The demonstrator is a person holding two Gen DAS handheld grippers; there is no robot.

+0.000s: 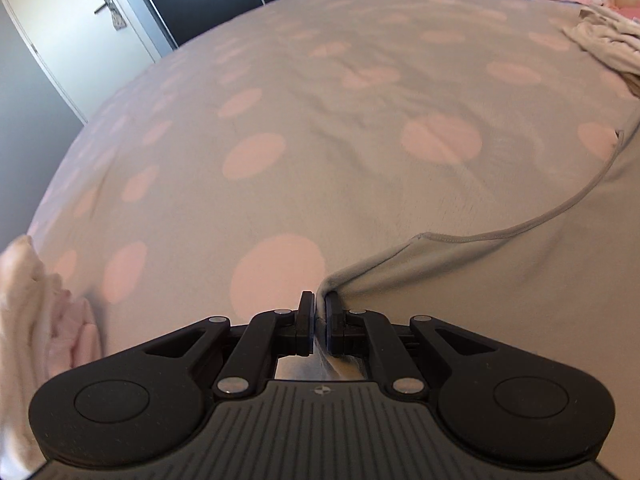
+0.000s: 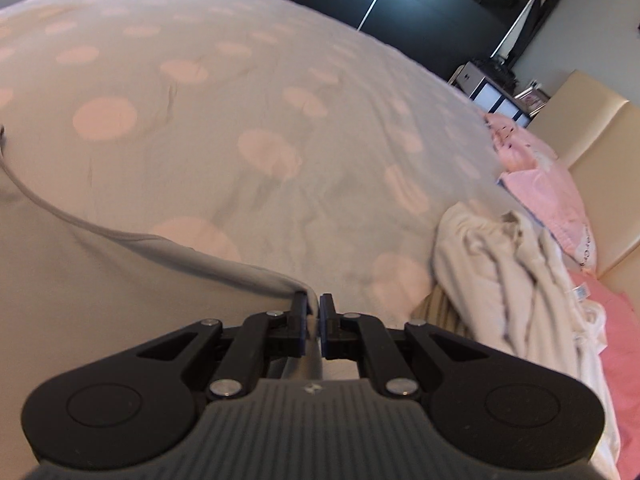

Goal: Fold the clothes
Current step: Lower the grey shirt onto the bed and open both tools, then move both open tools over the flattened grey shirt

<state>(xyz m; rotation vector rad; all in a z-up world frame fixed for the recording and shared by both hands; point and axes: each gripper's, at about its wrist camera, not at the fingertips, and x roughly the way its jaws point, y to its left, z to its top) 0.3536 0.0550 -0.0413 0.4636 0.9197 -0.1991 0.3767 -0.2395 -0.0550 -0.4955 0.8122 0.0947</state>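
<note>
Left gripper (image 1: 319, 304): pinched the grey garment (image 1: 500, 272) at its hem.
Right gripper (image 2: 314, 306): was clamped on the same garment.
Bed (image 1: 280, 112): lay under it, dotted.

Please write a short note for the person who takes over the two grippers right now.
Left gripper: shut on one corner of the grey garment.
Right gripper: shut on the other corner; the hem sags between them.
The garment lies over the dotted bedspread.
Done: both corners gripped. Left: fold it, then the beige clothes and pink clothes.
</note>
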